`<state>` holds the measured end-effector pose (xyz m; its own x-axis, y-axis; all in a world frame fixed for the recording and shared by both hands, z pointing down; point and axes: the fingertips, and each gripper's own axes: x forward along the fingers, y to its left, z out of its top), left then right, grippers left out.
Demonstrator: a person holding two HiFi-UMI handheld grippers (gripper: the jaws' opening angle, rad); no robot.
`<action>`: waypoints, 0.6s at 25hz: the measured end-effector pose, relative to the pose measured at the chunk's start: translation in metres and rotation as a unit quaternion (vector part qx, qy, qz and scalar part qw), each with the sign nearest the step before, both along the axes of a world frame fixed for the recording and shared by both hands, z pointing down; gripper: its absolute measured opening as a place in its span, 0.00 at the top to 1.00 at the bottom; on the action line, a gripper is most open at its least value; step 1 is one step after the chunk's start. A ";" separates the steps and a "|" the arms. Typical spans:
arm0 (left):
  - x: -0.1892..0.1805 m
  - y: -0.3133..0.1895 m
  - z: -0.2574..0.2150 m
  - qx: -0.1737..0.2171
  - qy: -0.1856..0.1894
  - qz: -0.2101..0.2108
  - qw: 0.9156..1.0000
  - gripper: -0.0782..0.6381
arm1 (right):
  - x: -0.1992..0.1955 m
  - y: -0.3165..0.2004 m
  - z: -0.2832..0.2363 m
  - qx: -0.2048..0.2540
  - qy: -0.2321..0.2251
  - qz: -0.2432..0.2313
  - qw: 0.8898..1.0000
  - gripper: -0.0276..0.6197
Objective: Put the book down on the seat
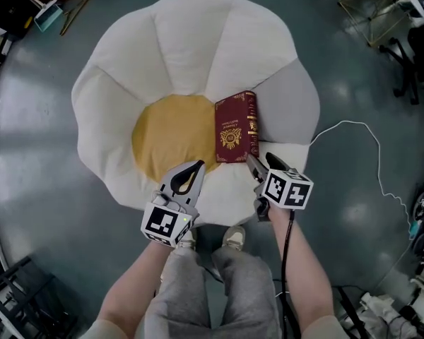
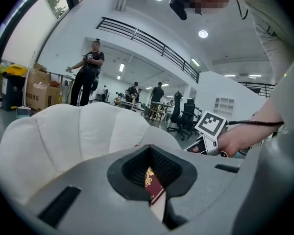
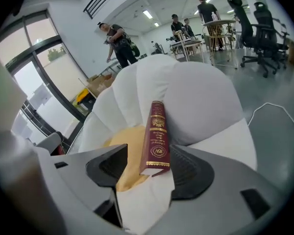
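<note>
The left gripper (image 1: 196, 168) has its fingers pressed together, holding nothing. The right gripper (image 1: 261, 164) has its fingers spread wide, and neither pad touches anything. Just past the right fingertips, the book (image 1: 237, 127) lies on the seat (image 1: 191, 41) at the right edge of its yellow centre (image 1: 169, 136), ahead and to the right of the left fingertips.
</note>
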<state>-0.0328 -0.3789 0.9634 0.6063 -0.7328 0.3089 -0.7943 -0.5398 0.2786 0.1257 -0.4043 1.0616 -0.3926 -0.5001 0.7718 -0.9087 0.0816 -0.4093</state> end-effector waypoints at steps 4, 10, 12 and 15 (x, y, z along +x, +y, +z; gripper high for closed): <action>-0.006 -0.001 -0.056 0.008 -0.001 0.004 1.000 0.89 | -0.009 -0.002 -0.062 0.023 0.013 -0.015 1.000 0.55; -0.017 -0.007 -0.155 0.024 0.012 -0.022 0.999 0.88 | -0.005 -0.002 -0.173 0.063 0.071 -0.047 0.994 0.56; -0.018 -0.007 -0.187 0.029 0.015 -0.023 0.999 0.88 | -0.004 -0.001 -0.212 0.080 0.077 -0.051 0.992 0.58; -0.016 0.000 -0.234 0.035 0.014 -0.014 0.999 0.88 | -0.001 0.005 -0.274 0.106 0.079 -0.054 0.990 0.64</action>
<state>-0.0492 -0.3787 0.7296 0.5931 -0.7685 0.2398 -0.8017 -0.5366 0.2634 0.1249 -0.3989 0.7880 -0.3361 -0.6186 0.7102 -0.9411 0.2510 -0.2267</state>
